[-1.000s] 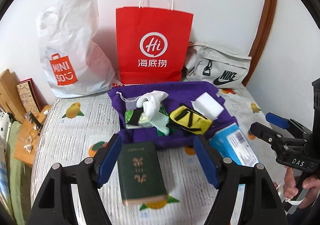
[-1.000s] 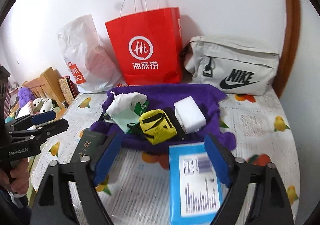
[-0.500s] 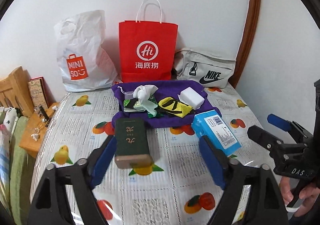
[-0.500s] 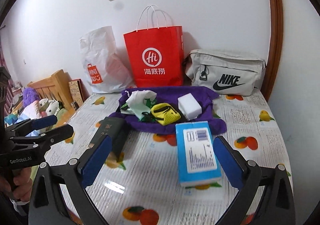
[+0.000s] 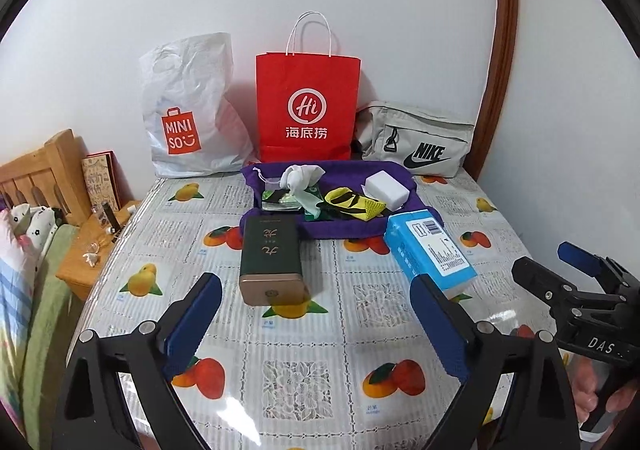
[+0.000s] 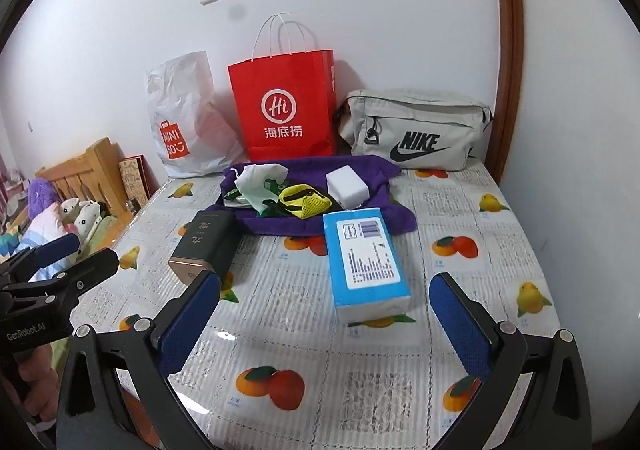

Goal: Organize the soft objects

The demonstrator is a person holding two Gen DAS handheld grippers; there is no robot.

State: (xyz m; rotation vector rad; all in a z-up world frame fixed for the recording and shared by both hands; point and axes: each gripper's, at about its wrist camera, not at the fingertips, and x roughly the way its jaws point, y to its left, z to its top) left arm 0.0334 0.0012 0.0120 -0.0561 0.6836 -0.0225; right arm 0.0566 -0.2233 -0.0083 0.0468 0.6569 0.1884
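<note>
1. White walls and a table [image 5: 320, 330] under a fruit-print plastic cloth, that's the setting in the left wrist view. Lined up against the wall: a white Miniso bag [image 5: 188, 110], a red paper bag [image 5: 307, 106] and a grey Nike pouch [image 5: 416, 146].
2. Same view, the soft stuff sits piled on a purple towel [image 5: 352, 228] near the far side of the table: a white cloth [image 5: 302, 175], a pale green wipe [image 5: 308, 204], a yellow mesh pouch [image 5: 354, 204] and a white sponge block [image 5: 387, 190].
3. Just in front of the towel lies a dark green tin [image 5: 270, 256], and a blue tissue pack [image 5: 430, 250] sits to its right, its far end touching the towel edge.
4. The left gripper [image 5: 316, 326] hangs over bare cloth with its blue pads spread wide, nothing between them. The right gripper [image 5: 560, 270] pokes in from the right edge, jaws also apart and empty.
5. Right wrist view: same table [image 6: 480, 250], same towel [image 6: 304, 226] with the pouch [image 6: 304, 206] and sponge [image 6: 347, 188] on it. The tissue pack [image 6: 364, 262] lies straight ahead, the tin [image 6: 204, 246] off to the left.
6. The right gripper [image 6: 324, 314] is wide open, short of the tissue pack and not touching it. The left gripper [image 6: 76, 254] shows at the left edge, open too.
</note>
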